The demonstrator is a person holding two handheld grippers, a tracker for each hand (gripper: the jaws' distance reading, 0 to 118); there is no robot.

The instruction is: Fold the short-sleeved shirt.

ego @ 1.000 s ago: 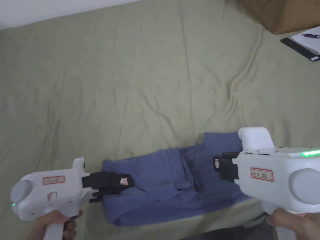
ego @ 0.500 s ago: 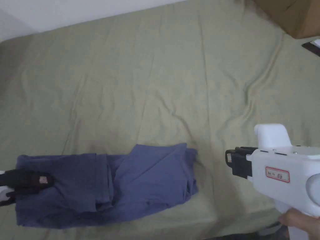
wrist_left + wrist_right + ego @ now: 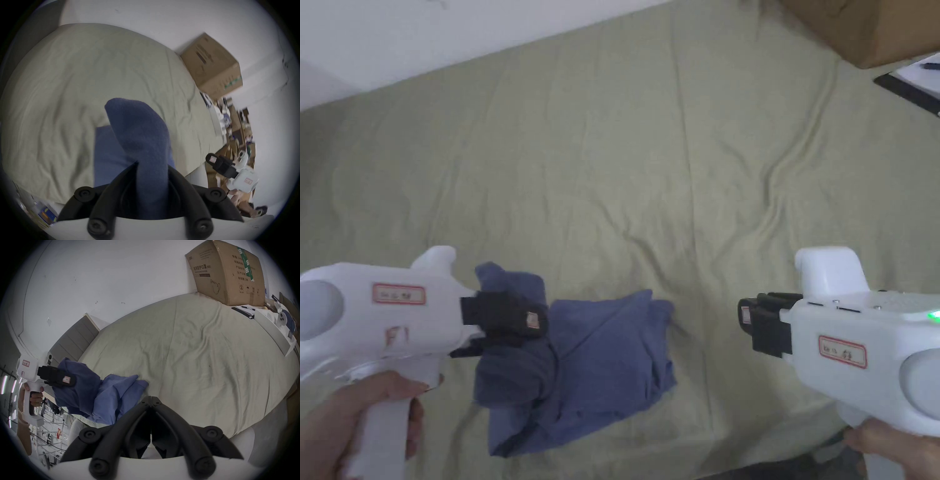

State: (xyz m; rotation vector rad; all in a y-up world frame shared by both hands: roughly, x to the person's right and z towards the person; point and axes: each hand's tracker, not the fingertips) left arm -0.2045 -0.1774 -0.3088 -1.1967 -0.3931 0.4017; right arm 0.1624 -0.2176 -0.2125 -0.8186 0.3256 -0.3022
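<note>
Near the front edge of the bed (image 3: 625,156), the blue short-sleeved shirt (image 3: 600,356) lies half-folded, one end lifted where the left gripper (image 3: 515,322) has both jaws clamped on a bunch of cloth. Off to the side, the right gripper (image 3: 751,325) hangs empty, jaws pressed together. Soft, light and limp, the fabric will likely sag and crease, so corners or hems look the best places to grip.
</note>
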